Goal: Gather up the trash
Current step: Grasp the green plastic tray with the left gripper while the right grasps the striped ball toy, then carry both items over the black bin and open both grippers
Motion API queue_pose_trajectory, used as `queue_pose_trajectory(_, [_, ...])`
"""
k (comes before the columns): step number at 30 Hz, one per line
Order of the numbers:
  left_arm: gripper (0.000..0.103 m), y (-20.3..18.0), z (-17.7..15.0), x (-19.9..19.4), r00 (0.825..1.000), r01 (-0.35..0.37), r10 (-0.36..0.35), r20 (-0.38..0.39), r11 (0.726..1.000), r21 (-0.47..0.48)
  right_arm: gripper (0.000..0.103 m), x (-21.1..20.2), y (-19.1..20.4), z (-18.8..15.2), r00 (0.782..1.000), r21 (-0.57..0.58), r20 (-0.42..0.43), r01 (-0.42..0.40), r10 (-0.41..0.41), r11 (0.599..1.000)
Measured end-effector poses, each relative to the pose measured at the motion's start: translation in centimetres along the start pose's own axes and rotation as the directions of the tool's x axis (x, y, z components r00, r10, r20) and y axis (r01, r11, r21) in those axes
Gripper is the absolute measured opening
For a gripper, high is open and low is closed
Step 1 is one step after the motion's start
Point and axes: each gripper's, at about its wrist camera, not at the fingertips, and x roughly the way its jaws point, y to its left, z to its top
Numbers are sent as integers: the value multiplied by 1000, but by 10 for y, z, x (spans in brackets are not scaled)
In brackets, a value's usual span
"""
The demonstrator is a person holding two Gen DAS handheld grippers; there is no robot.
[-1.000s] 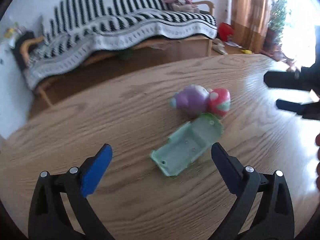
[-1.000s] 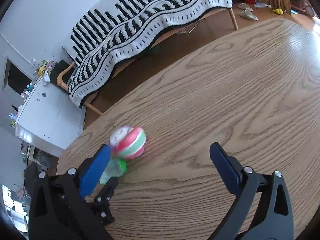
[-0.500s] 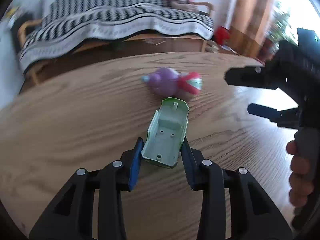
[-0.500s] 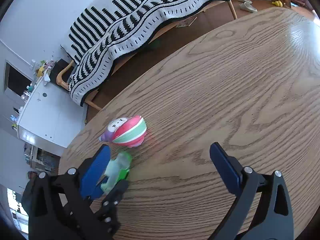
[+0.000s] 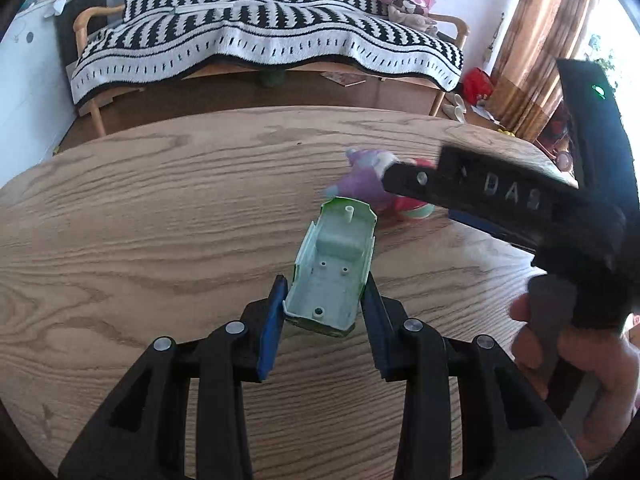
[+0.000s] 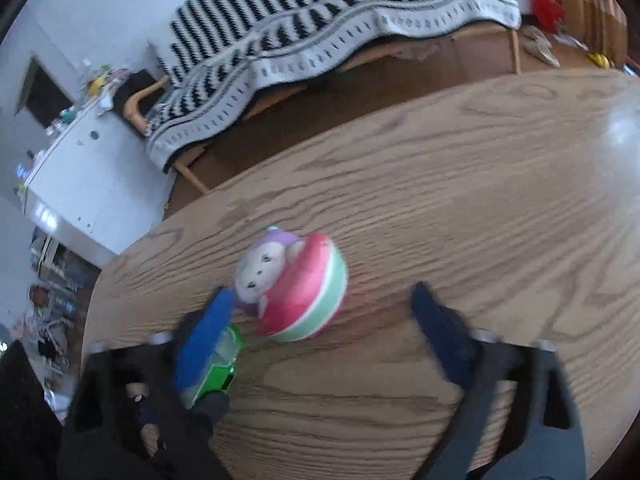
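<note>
A pale green plastic shell (image 5: 334, 268), hollow side up, is clamped at its near end between the blue pads of my left gripper (image 5: 324, 312) on the oak table (image 5: 160, 220). Just beyond it lies a round plush toy (image 5: 360, 184), purple with a pink and green body, half hidden by my right gripper (image 5: 420, 200). In the right wrist view the plush toy (image 6: 296, 284) sits between the fingers of my right gripper (image 6: 320, 312). Its jaws are closing, with a gap still showing on the right side. The green shell (image 6: 220, 364) shows behind its left finger.
A sofa under a black and white striped blanket (image 5: 260, 32) stands past the table's far edge. A white cabinet (image 6: 92, 168) is at the left, and a brown curtain (image 5: 536, 40) at the right. A hand (image 5: 580, 360) holds the right gripper's handle.
My left gripper closed on the green shell and has kept its hold. My right gripper swung in over the plush toy, and its fingers have drawn closer together.
</note>
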Motion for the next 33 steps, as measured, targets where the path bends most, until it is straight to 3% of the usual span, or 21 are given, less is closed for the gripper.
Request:
queue_pose_trajectory(1, [36, 3, 0, 0, 1000, 1, -1, -1, 1000, -12, 47, 1, 0, -3, 999, -1, -7, -49, 49, 999])
queue_pose_trajectory(2, [36, 4, 1, 0, 1000, 1, -1, -2, 1000, -21, 45, 1, -1, -5, 996, 11, -16, -87, 87, 996])
queue_pose_trajectory(4, [37, 6, 2, -3, 1000, 9, -9, 0, 999, -38, 39, -4, -2, -9, 997, 6, -1, -73, 73, 997])
queue_pose_trajectory(12, [37, -7, 7, -14, 1000, -22, 23, 17, 1000, -17, 37, -26, 2, -12, 998, 1, 24, -51, 51, 999])
queue_pose_trajectory(19, [36, -42, -12, -60, 997, 19, -17, 79, 1000, -16, 36, -115, -5, -32, 990, -70, 139, 3, 6, 998])
queue_pose_trajectory(22, [36, -76, -35, -79, 992, 118, -116, 51, 993, -22, 36, -166, -27, -58, 984, -83, 176, 39, -24, 996])
queue_pose_trajectory(24, [36, -111, -53, -97, 987, 152, -154, 49, 987, 46, 36, -200, -47, -75, 978, -99, 201, 78, -56, 992])
queue_pose_trajectory(29, [36, -219, -91, -131, 960, 274, -281, 5, 939, 210, 36, -308, -135, -131, 926, -43, 281, 276, -253, 960])
queue_pose_trajectory(33, [36, -305, -129, -133, 941, 335, -333, -58, 893, 301, 36, -371, -208, -173, 885, 66, 273, 374, -377, 925])
